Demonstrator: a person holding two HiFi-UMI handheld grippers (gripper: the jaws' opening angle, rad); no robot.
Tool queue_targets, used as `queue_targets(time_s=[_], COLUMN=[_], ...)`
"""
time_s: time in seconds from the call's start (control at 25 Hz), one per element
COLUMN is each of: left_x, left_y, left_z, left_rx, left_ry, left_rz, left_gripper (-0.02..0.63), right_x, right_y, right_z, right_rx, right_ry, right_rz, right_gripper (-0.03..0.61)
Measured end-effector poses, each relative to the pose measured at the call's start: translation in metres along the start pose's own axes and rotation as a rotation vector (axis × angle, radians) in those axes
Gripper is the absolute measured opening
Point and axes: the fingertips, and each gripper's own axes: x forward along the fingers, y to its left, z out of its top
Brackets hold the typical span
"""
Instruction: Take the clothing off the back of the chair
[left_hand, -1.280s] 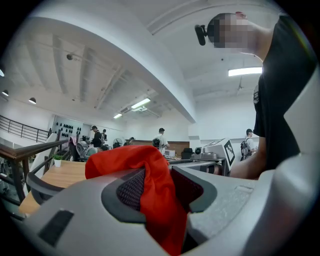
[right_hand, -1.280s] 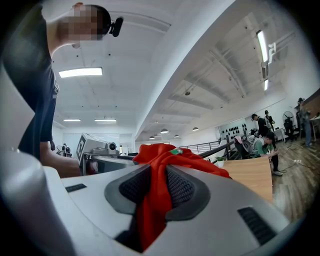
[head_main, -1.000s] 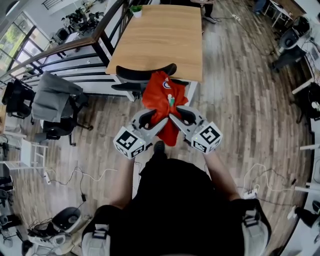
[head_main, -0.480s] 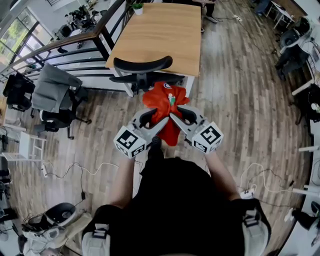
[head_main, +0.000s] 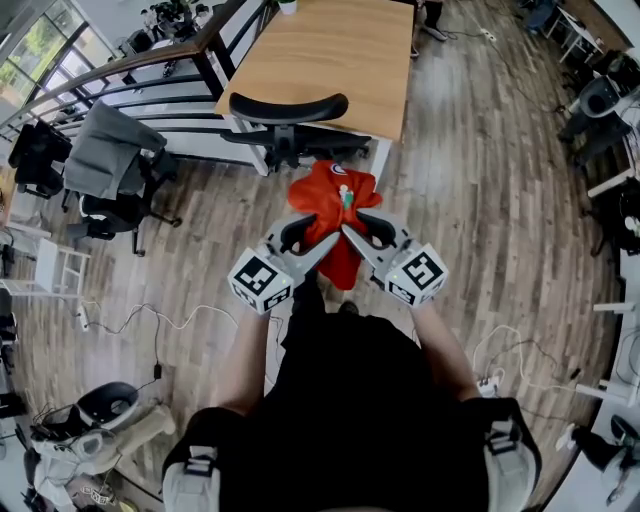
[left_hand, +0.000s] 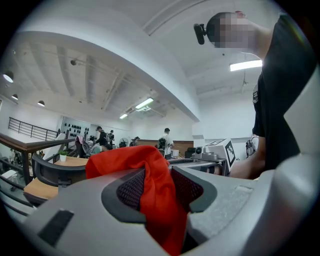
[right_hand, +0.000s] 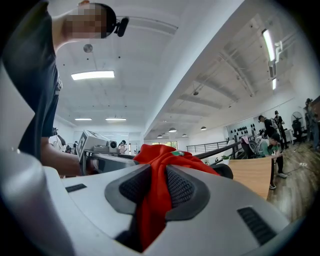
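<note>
Bright ceiling lights, fisheye-warped edges

Cloth and wood
Red garment (head_main: 320, 195) is soft matt cloth; table (head_main: 330, 60) smooth pale wood (floor (head_main: 480, 200) grained, glossy planks).

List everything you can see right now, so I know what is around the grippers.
Black office chair with curved backrest: one, black, at the table, backrest bare.
Light wooden table: one, tan, beyond that chair.
Red cloth garment: one, red, held up just this side of that chair.
Grey jacket: one, grey, draped over a second black chair, left.
Wood plank floor: one, grey-brown, all round.
Left gripper: one, grey, shut on the garment.
Right gripper: one, grey, shut on the garment.
</note>
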Motion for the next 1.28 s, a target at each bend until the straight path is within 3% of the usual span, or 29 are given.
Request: queue_targets(time_s=[0.6,1.28], left_x=[0.001,0.002], left_y=[-0.026,-0.021], left_z=[0.001,0.0], left_rx=[0.023,0.048], left_ry=[0.039,0.078], left_rz=[0.031,0.032], left_gripper=[0.158,0.158], right_x=[-0.022,-0.017], right_y=[0.011,0.009], right_z=[0.0,-0.003], right_rx=[0.008,0.007], right_ry=[0.01,-0.002], right_rz=[0.008,0.012], right_gripper=[0.084,0.084])
